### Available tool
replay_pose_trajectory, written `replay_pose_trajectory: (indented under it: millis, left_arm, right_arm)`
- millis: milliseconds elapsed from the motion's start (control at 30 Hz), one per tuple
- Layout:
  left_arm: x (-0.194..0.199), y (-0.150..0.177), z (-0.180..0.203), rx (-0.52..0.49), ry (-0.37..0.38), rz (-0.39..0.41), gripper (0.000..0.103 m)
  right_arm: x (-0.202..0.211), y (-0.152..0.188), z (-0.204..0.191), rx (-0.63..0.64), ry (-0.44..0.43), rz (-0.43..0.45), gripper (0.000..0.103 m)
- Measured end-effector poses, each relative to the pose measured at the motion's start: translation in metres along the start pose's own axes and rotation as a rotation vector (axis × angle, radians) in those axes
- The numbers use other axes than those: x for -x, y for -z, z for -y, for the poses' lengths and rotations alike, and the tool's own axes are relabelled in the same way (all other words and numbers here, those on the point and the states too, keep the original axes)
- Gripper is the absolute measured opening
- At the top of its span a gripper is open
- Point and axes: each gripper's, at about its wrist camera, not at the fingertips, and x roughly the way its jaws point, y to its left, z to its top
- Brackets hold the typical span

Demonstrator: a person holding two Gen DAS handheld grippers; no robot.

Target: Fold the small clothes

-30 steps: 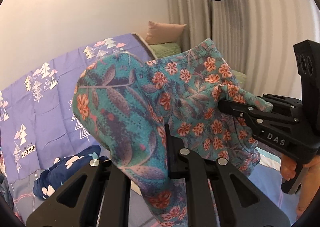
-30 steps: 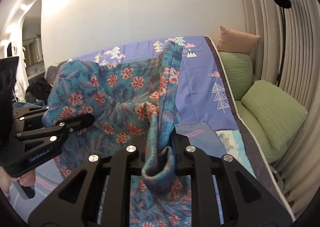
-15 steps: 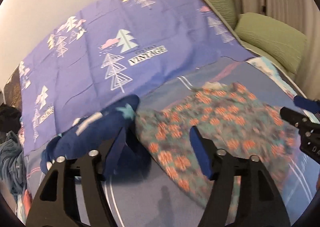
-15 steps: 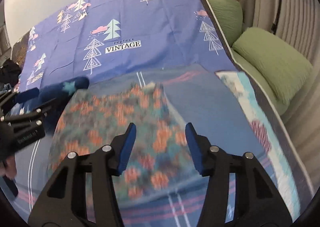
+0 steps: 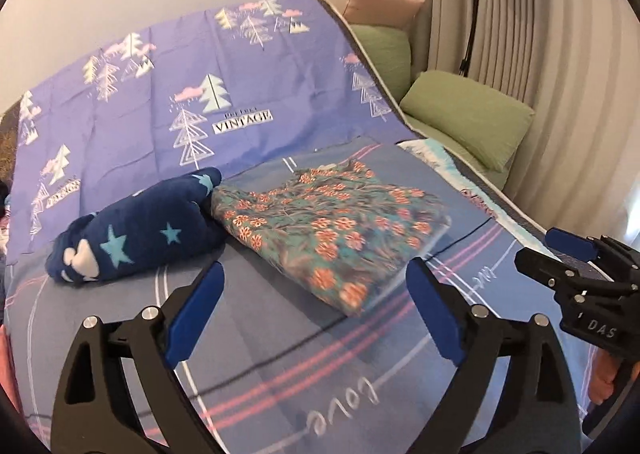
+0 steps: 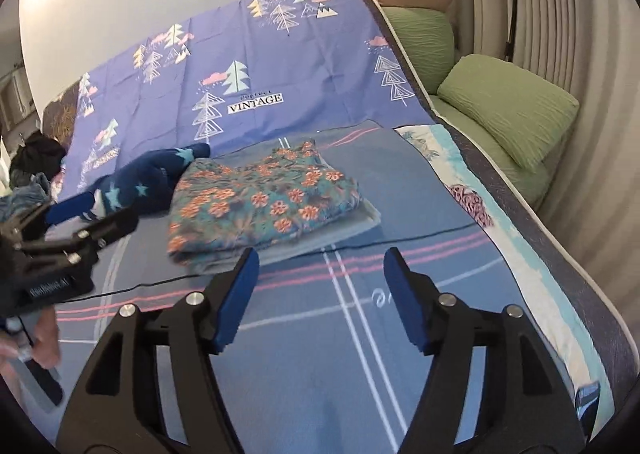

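On the bed (image 5: 280,354), mid-blanket, lies the floral garment (image 5: 332,230), folded flat w/ a pale layer under its near edge. Touching it at 9 o'clock: a navy star-print bundle (image 5: 136,234). Left gripper (image 5: 312,302) gapes wide, jaws have just been opening, nothing betw. them, cloth just past the pads. Right gripper (image 6: 320,294) likewise released, jaws just been opening, empty, garment at its 11 o'clock. Green pillows (image 6: 508,106) at 2 o'clock by the curtain.
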Motion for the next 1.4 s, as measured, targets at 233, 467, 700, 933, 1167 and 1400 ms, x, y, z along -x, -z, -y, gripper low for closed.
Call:
replay_pose_trajectory:
  millis: [233,467,700,933,1167,1400]
  left_arm:
    - [0.059,0.019,0.010,0.031,-0.035,0.039,0.102]
    - [0.112,0.040,0.024,-0.015,-0.117,0.053,0.102]
    - [0.153,0.059,0.030,-0.004,-0.133,0.086,0.102]
    - [0.184,0.081,0.028,0.039,-0.105,0.098,0.102]
    - [0.202,0.099,0.027,0.068,-0.080,0.102,0.102]
    - [0.214,0.110,0.027,0.072,-0.077,0.110,0.102]
  right_arm:
    - [0.061,0.010,-0.010,0.020,0.010,0.062,0.072]
    - [0.107,0.029,-0.016,0.003,-0.009,0.097,0.076]
    - [0.141,0.056,-0.022,0.002,0.036,0.120,0.077]
    - [0.163,0.077,-0.028,-0.009,0.048,0.123,0.077]
    - [0.182,0.089,-0.037,0.008,0.067,0.136,0.079]
    - [0.193,0.099,-0.042,0.016,0.065,0.133,0.079]
